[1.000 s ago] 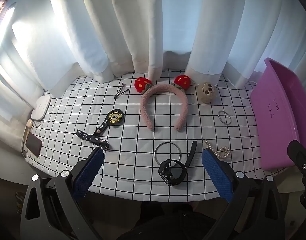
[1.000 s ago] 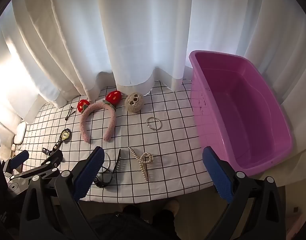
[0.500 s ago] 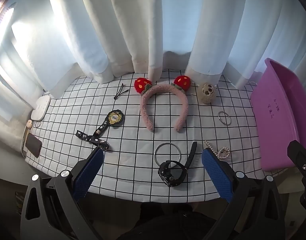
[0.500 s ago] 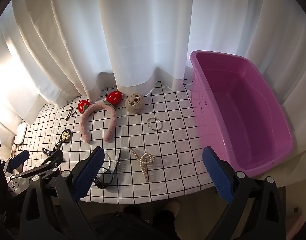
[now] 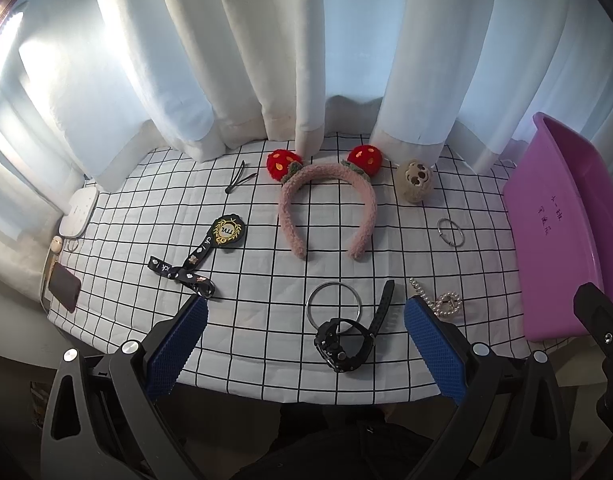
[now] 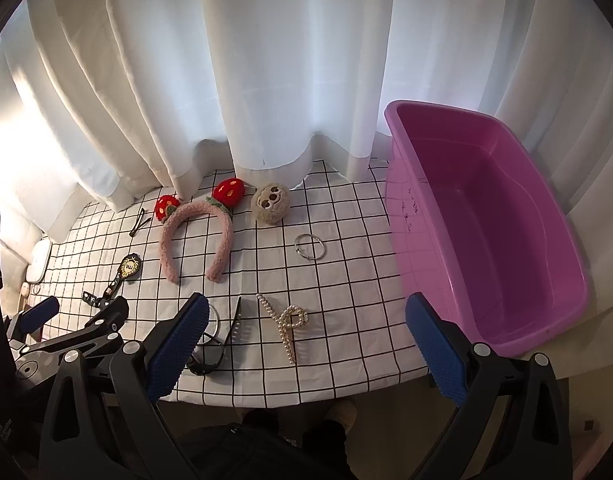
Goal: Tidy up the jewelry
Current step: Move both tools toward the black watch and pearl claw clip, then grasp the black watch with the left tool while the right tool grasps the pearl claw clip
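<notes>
Grippers both spread wide w/ nothing between the jaws: left gripper hangs over the near table edge above the black watch, right gripper sits near the pearl hair claw. Jewelry is all laid out on the grid tablecloth, none in the purple tub at the right end. Pink strawberry headband is at centre back, plush sloth head just beside it on the right. Large metal bangle touches the watch strap. Smaller ring pair lies btwn headband and tub. Black lanyard w/ badge and a thin dark clip, prob. a hairpin, lie on the left.
</notes>
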Demonstrator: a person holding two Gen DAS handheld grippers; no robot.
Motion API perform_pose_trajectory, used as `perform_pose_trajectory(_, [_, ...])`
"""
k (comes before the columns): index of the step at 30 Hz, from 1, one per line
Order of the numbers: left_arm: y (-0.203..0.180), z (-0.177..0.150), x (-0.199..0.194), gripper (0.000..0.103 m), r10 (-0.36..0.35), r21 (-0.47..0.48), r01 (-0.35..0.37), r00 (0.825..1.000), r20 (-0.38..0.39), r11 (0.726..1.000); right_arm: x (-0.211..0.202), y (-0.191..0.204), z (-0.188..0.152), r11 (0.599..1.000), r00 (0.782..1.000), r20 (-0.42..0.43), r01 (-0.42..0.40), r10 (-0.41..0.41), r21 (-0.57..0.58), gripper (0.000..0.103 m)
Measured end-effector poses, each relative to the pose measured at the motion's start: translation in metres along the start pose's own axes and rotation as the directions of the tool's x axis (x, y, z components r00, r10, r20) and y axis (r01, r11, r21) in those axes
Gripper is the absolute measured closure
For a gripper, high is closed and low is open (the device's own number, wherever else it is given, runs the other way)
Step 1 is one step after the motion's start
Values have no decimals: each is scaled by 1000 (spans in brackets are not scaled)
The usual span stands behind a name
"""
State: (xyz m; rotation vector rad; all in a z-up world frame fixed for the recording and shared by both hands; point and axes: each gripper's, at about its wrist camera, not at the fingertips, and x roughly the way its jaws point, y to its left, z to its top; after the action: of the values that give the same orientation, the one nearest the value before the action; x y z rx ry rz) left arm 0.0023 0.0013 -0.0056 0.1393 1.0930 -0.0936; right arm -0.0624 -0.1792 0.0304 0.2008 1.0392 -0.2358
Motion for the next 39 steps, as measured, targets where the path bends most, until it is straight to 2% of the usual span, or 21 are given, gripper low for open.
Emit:
perform_pose_trajectory(8, [1, -1, 9, 6, 3, -13, -3, 1000, -26, 1000, 9, 0, 2, 1000, 1000, -22, -7, 6, -12, 9])
perform_pose_trajectory(11, [8, -4, 16, 6, -29, -52, 27, 999, -42, 998, 16, 2, -1, 998, 999, -25, -29, 27, -56, 9])
perform_pose_trajectory(14, [14, -12, 30, 6, -44, -78, 37, 995, -86, 996, 32, 4, -11, 992, 997, -56, -61, 55, -114, 9])
perform_pose_trajectory(19, [29, -29, 60, 6, -14, -81, 2, 990, -138, 997, 73, 9, -32, 978, 981, -151, -142, 118, -153, 9])
perform_pose_trajectory(24, [43, -49, 89, 6, 11, -78, -19, 995, -98, 997, 114, 5, -47, 976, 966, -212, -177, 147, -128, 9])
perform_pose_trajectory(28, [46, -62, 115, 6, -61, -81, 54, 994, -94, 995, 139, 6, -54, 973, 965, -224, -171, 134, -156, 9])
perform_pose_trajectory(33, [37, -78, 140, 6, -150, -94, 139, 980, -129, 986, 173, 3, -60, 976, 961, -248, -160, 121, -146, 9])
perform_pose_trajectory(34, [35, -80, 140, 6, -168, -98, 157, 979, -116, 983, 179, 2, -61, 976, 958, -255, -169, 129, -140, 9])
perform_pose_trajectory(39, [14, -83, 139, 6, -190, -44, 187, 977, -94, 981, 197, 3, -65, 972, 958, -259, -171, 125, -160, 9])
